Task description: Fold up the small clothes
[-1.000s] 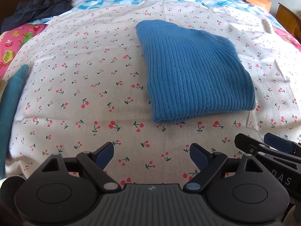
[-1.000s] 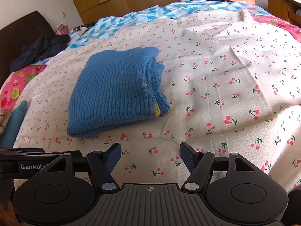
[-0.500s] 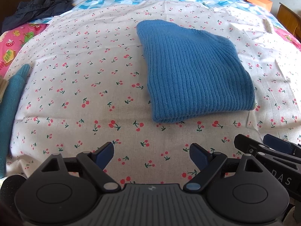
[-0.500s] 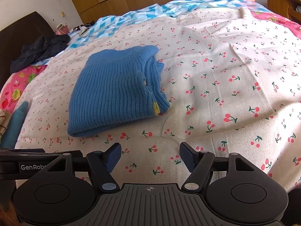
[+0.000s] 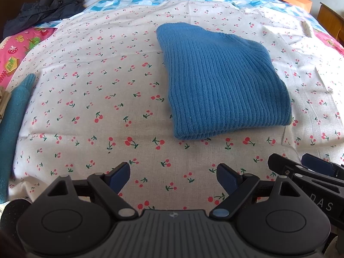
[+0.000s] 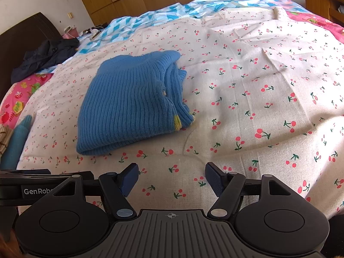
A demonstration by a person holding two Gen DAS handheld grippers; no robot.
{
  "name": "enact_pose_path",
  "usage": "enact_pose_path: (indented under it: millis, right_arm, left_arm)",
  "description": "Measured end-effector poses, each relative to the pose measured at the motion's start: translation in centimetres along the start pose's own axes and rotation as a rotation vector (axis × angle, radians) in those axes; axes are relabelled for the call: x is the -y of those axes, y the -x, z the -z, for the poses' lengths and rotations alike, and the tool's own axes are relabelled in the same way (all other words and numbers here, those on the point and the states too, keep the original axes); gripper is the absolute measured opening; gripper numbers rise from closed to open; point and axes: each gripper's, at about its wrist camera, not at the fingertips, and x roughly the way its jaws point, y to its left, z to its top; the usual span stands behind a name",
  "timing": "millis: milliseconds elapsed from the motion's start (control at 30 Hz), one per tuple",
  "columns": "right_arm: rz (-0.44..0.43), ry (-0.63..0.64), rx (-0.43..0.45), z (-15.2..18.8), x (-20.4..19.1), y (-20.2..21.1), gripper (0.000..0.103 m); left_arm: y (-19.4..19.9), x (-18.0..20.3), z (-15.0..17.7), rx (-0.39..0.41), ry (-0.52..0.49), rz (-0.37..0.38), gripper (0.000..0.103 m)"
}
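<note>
Blue ribbed sweater (image 5: 221, 81) folded on the cherry-print sheet (image 5: 96, 99), your left gripper (image 5: 173, 175) and right gripper (image 6: 172, 179) both hovering nearby, fingers spread wide, holding nothing

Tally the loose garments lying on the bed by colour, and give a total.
Blue: 1, folded blue ribbed knit sweater
Teal: 1, teal fuzzy knit piece at the bed's edge
Dark navy: 1, crumpled dark navy jacket near the headboard
Total: 3
</note>
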Motion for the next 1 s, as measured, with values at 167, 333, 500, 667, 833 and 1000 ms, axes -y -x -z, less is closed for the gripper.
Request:
enact_pose_path:
  millis: [167,333,500,667,833,1000]
  right_arm:
    - [0.001,0.001,0.001,-0.02,0.0,0.04,0.07]
    - [-0.002,-0.001,0.0,0.0,0.1,-0.01,0.07]
    - [-0.002,-0.001,-0.003,0.02,0.18,-0.07,0.07]
    - [-0.001,-0.001,-0.004,0.05,0.14,-0.06,0.07]
    - [-0.002,-0.002,-0.004,0.15,0.15,-0.06,0.07]
    - [-0.006,-0.008,-0.005,0.08,0.33,0.02,0.07]
  left_arm:
    - [-0.01,0.04,-0.01,-0.003,0.001,0.0,0.091]
    - [-0.01,0.09,0.02,-0.005,0.003,0.0,0.091]
    - [-0.03,0.08,0.0,-0.007,0.001,-0.002,0.091]
    - [-0.07,0.12,0.02,-0.008,-0.001,-0.005,0.091]
    - [-0.04,0.18,0.02,-0.007,-0.004,-0.008,0.091]
    - [0.07,0.3,-0.13,-0.004,-0.009,-0.011,0.091]
